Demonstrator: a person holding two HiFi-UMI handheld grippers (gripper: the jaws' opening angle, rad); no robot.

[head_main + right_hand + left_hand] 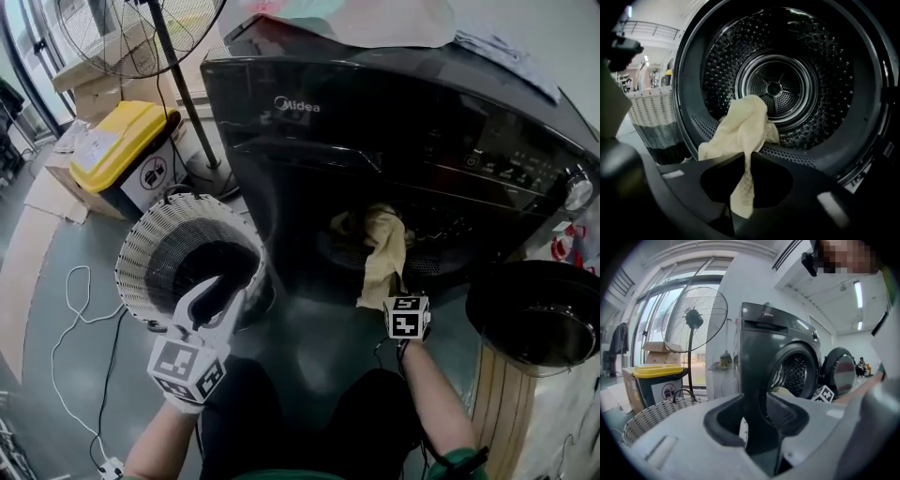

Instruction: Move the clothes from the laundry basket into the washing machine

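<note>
While the right gripper (746,161) clamps a yellow cloth (740,126) draped over the washing machine's (375,122) drum lip, the left gripper (216,298) hovers wide and empty above the laundry basket's (155,234) near rim.

floor (94,244): grey, glossy, white cable (67,323) trailing | windows (651,324): tall, daylit | beside them: pedestal fan (693,319), yellow-lidded bin (127,150), cardboard boxes (94,80) | ceiling: white, 2 strip lights (858,294) lit

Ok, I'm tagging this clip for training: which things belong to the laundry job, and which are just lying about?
Job: laundry basket, washing machine, yellow cloth, right gripper shut on it, left gripper open, empty.
Lying about: yellow-lidded bin, standing fan, cardboard boxes.
</note>
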